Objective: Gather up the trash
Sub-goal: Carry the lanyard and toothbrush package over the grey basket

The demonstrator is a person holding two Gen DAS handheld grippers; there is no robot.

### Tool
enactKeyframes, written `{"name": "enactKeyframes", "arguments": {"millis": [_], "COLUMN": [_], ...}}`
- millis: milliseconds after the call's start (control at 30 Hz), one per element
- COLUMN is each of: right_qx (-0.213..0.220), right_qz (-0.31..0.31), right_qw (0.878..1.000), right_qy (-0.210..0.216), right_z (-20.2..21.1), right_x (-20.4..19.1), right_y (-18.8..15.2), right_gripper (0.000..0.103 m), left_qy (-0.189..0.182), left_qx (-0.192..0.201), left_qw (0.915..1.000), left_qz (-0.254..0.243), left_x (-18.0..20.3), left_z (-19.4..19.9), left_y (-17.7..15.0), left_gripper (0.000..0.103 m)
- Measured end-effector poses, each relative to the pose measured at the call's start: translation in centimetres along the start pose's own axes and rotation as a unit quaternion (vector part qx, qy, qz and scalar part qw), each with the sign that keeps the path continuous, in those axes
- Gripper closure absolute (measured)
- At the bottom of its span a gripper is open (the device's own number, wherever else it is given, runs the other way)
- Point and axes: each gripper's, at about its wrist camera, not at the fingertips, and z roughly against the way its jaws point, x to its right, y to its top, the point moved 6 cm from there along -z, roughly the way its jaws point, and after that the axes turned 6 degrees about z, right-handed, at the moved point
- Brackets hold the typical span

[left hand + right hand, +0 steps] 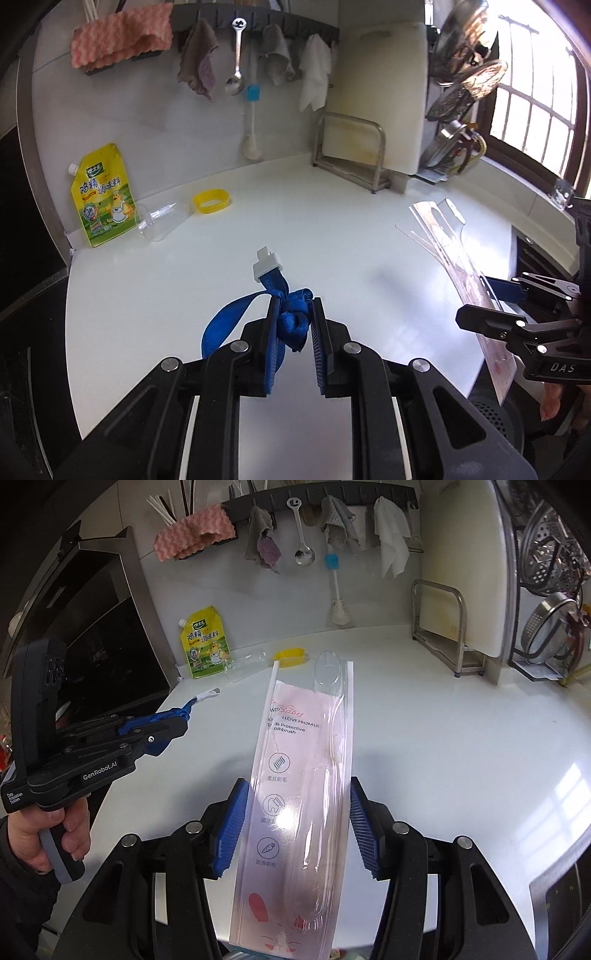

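My left gripper (294,306) is shut on a knotted blue strap (293,323) with a white clip (266,264) at its end, held above the white counter (184,295). It also shows in the right wrist view (177,716). My right gripper (295,797) is shut on a clear toothbrush blister pack (303,775) with a pink card, standing up between the pads; the pack also shows in the left wrist view (454,251). A yellow seasoning pouch (103,195), a clear plastic cup (162,221) and a yellow lid (211,200) lie at the back left.
A cutting board (376,99) stands in a metal rack (351,155) at the back. Cloths, a spoon (236,55) and a brush hang on the wall rail. A dish rack with strainers (550,590) stands at the right. A black hob (92,627) borders the counter's left.
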Motion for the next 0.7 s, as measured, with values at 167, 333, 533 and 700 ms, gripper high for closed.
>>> {"name": "enactKeyframes", "arguments": {"millis": [167, 333, 533, 700], "right_qx": [-0.002, -0.007, -0.016, -0.021], "right_qz": [-0.011, -0.026, -0.045, -0.074], "right_qw": [1.0, 1.0, 0.999, 0.996], "right_qy": [-0.005, -0.014, -0.024, -0.034], "right_z": [4.5, 8.1, 11.3, 12.9], "right_x": [0.4, 0.5, -0.4, -0.3], "right_y": [-4.5, -9.3, -14.8, -18.3], "right_gripper": [0.051, 0.051, 0.051, 0.051], "left_qy": [-0.031, -0.061, -0.085, -0.11], "left_qx": [-0.001, -0.011, -0.027, -0.046], "left_qw": [0.9994, 0.9977, 0.9948, 0.9908], "left_qz": [-0.015, -0.029, -0.048, -0.064], "left_x": [4.3, 7.9, 10.9, 13.2], "left_z": [2.9, 5.0, 6.4, 6.7], "left_y": [-2.8, -6.0, -9.4, -11.9], "left_gripper": [0.087, 0.087, 0.087, 0.087]}}
